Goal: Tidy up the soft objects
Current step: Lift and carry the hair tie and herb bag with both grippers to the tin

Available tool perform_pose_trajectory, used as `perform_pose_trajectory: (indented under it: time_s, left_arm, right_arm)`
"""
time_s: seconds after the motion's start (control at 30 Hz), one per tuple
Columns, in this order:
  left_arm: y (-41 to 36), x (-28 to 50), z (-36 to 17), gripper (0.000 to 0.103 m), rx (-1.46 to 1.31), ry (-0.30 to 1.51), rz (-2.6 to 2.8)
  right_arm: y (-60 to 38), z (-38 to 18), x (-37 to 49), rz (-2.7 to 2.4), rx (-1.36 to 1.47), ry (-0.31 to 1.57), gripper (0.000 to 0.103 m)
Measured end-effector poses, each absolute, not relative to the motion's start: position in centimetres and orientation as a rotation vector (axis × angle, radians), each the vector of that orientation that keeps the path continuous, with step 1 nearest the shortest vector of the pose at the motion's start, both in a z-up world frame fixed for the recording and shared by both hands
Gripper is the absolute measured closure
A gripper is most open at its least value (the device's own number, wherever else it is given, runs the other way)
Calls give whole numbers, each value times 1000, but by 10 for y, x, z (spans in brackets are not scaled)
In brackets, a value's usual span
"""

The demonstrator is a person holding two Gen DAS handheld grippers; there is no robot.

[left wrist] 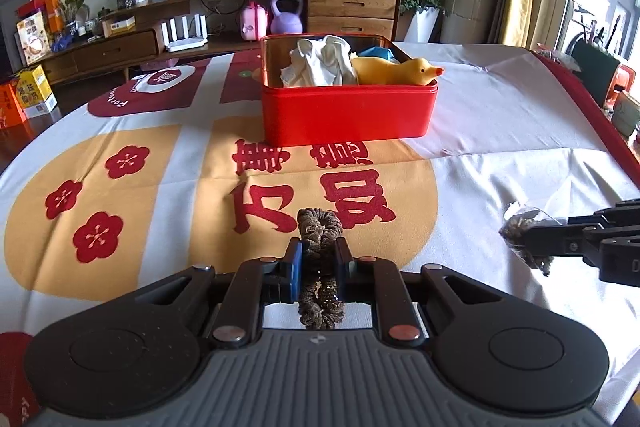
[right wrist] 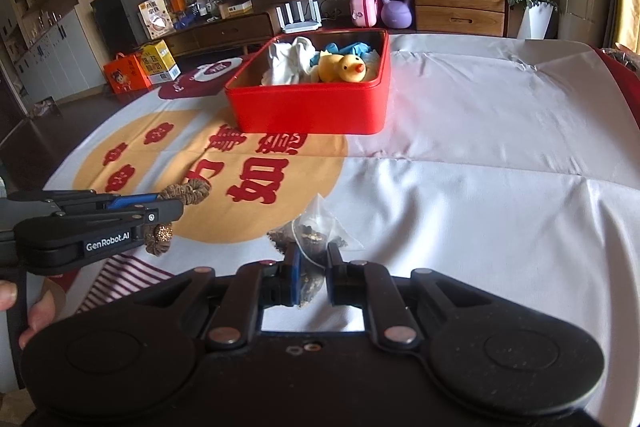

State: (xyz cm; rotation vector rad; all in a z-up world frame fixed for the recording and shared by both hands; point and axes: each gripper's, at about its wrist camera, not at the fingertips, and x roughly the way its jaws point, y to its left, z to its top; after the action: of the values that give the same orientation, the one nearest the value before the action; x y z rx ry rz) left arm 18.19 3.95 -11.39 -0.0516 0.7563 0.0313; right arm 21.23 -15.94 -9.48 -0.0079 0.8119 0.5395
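Note:
My left gripper [left wrist: 318,253] is shut on a brown scrunchie [left wrist: 319,227], which loops out past the fingertips and hangs a little above the cloth. From the right wrist view the same scrunchie [right wrist: 188,191] shows in the left gripper [right wrist: 176,207] at the left. My right gripper [right wrist: 314,255] is shut on a clear pyramid sachet of dark dried bits [right wrist: 316,227]; the sachet [left wrist: 520,231] also shows at the right in the left wrist view. The red tin box [left wrist: 348,111] stands ahead, holding a white cloth [left wrist: 320,61], a yellow duck [left wrist: 396,71] and something blue.
The table carries a white cloth with orange and red print [left wrist: 120,187]. Its right edge is red [left wrist: 592,115]. A person's fingers [right wrist: 36,315] hold the left gripper's handle. A wooden sideboard [right wrist: 460,7] with clutter runs behind the table.

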Motion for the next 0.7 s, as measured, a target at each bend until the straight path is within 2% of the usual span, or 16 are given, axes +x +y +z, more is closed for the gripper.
perform_pose_trajectory:
  time_s: [0.7]
  left_arm:
    - [33,161,-43,87,-124,711,-5]
  right_arm:
    - [-166,-28,196,600,53,745,91]
